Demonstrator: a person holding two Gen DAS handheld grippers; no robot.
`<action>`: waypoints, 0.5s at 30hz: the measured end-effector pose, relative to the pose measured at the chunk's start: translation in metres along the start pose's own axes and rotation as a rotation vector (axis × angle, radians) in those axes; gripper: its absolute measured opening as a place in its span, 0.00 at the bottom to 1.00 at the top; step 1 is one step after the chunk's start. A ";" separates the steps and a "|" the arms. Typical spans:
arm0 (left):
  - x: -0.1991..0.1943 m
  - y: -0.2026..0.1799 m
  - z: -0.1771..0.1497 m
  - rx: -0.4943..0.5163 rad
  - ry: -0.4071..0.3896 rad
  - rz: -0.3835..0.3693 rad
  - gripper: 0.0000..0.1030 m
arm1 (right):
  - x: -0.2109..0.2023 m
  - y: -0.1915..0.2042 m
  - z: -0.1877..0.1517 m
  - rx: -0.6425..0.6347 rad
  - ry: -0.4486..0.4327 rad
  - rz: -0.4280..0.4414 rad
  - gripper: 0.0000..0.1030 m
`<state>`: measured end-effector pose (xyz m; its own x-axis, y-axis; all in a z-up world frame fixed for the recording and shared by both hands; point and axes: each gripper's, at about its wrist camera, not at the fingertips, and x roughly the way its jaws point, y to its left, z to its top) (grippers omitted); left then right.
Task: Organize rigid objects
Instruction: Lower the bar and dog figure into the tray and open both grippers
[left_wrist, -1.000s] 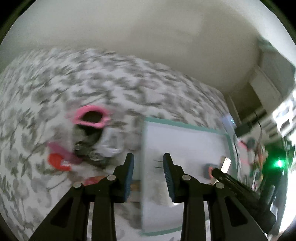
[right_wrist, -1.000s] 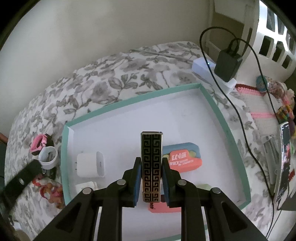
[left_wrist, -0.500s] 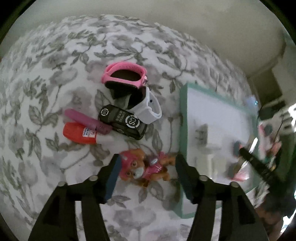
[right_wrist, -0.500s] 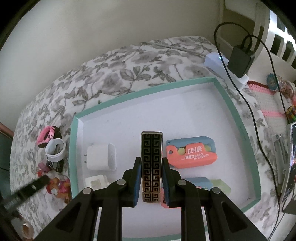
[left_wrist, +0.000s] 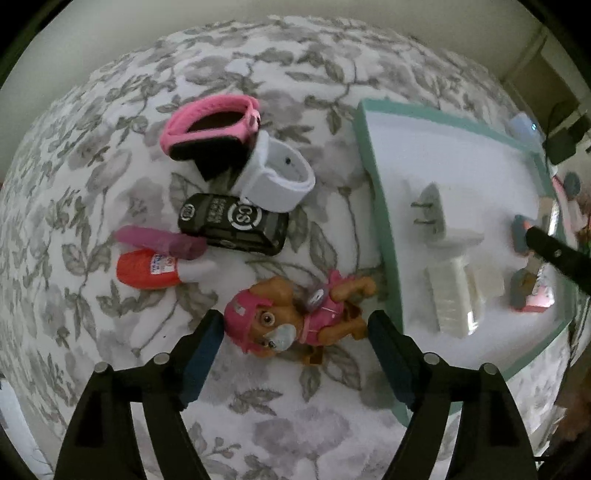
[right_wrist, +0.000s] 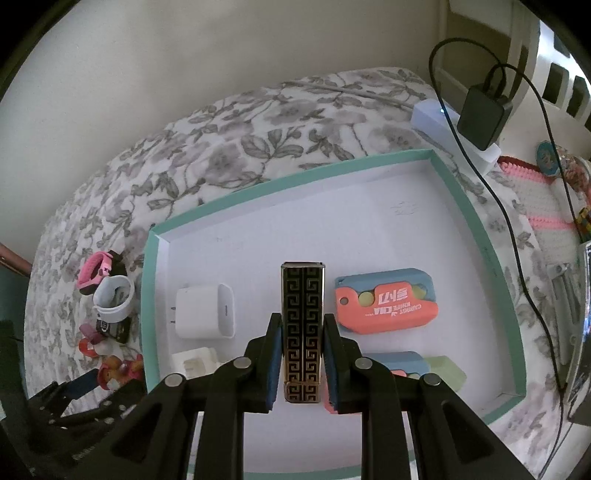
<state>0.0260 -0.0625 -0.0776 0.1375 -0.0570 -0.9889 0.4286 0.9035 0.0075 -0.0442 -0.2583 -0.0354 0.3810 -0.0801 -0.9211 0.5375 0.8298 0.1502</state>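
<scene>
Below, the left gripper (left_wrist: 295, 332) is opening around the toy dog (left_wrist: 295, 317) on the bedspread (left_wrist: 92, 314), at nine o'clock of the tray (right_wrist: 480, 229). Meanwhile the right gripper (right_wrist: 300, 345) clamps a patterned lighter (right_wrist: 302, 325) over that tray.

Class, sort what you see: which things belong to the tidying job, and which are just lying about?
Job: teal-rimmed white tray; black-and-gold patterned case gripped by right tool; pink puppy figurine between opening left tool; white plug charger.

Lying about: black adapter; pink knitted cloth.
</scene>
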 end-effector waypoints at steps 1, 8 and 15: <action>0.005 -0.001 0.001 0.002 0.009 0.001 0.78 | 0.000 0.000 0.000 0.001 0.000 0.001 0.21; 0.008 0.013 -0.002 -0.052 -0.001 -0.047 0.76 | 0.001 0.000 0.000 0.005 0.004 0.003 0.21; -0.012 0.026 -0.005 -0.091 -0.051 -0.061 0.76 | 0.006 -0.002 -0.001 0.012 0.025 -0.001 0.21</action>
<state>0.0309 -0.0361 -0.0660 0.1597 -0.1329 -0.9782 0.3551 0.9323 -0.0687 -0.0438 -0.2598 -0.0412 0.3617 -0.0664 -0.9299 0.5464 0.8233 0.1537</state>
